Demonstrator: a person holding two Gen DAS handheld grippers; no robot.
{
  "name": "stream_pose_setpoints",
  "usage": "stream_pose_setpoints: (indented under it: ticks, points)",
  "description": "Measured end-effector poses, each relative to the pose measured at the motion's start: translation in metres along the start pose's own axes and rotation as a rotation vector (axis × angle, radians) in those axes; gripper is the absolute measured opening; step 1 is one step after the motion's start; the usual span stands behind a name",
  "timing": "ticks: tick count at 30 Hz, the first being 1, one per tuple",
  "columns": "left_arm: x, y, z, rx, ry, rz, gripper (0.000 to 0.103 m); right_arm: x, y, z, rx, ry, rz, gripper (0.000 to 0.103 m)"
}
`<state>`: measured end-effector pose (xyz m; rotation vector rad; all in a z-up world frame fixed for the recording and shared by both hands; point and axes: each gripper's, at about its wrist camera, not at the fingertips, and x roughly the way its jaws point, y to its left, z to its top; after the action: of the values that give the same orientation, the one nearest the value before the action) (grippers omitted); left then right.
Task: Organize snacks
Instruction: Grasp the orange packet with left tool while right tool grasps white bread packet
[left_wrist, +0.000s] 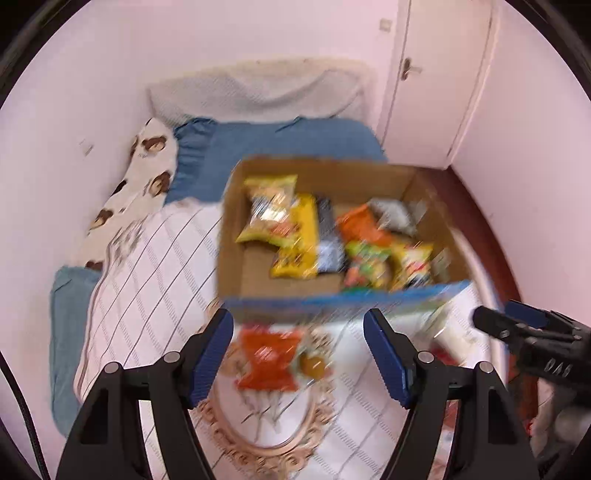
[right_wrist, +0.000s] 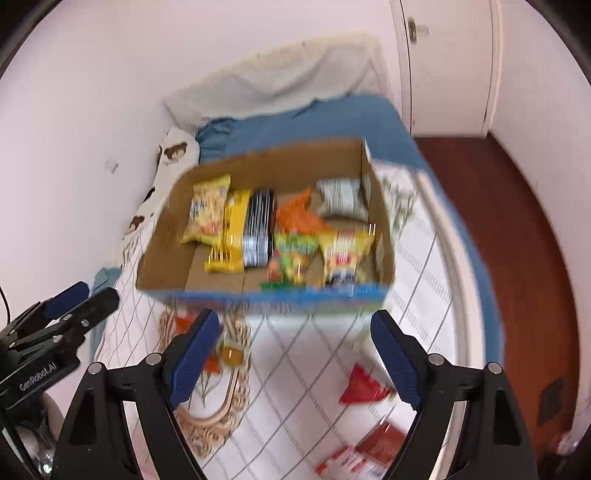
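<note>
A cardboard box with a blue front edge stands on the bed and holds several snack packets: yellow ones, a black-and-white one and orange ones. An orange packet lies on the bedspread in front of the box, below and between the fingers of my left gripper, which is open and holds nothing. My right gripper is open and empty too, above the bedspread. A red packet lies near its right finger. Both views are blurred.
The bed has a white checked bedspread with an oval ornament, a blue sheet and pillows by the pink wall. More red packets lie at the near edge. To the right are brown floor and a white door.
</note>
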<state>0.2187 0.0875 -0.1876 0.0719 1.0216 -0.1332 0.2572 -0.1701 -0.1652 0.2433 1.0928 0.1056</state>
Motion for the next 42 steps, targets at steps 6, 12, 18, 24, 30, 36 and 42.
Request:
stream_pose_setpoints:
  ticks: [6, 12, 18, 24, 30, 36, 42]
  points:
    - [0.070, 0.025, -0.035, -0.008, 0.203, 0.063, 0.072, 0.052, -0.031, -0.045, 0.124, 0.120, 0.012, 0.087]
    - [0.134, 0.021, -0.048, -0.003, 0.341, 0.057, 0.072, 0.064, -0.080, -0.041, 0.222, 0.089, -0.056, 0.087]
    - [0.168, 0.017, -0.049, -0.038, 0.386, 0.057, 0.072, 0.086, -0.138, -0.007, 0.292, 0.066, -0.076, 0.087]
    - [0.194, 0.004, -0.049, 0.001, 0.426, 0.070, 0.072, 0.136, -0.131, -0.010, 0.120, 0.218, -0.021, 0.086]
    - [0.203, -0.005, -0.046, 0.037, 0.399, 0.088, 0.061, 0.167, -0.100, -0.026, -0.121, 0.318, -0.190, 0.066]
    - [0.191, 0.005, -0.071, -0.039, 0.416, 0.047, 0.049, 0.158, -0.140, -0.027, 0.159, 0.323, -0.081, 0.065]
    - [0.169, 0.013, -0.123, -0.127, 0.483, -0.005, 0.049, 0.147, -0.144, -0.054, 0.164, 0.354, -0.085, 0.064]
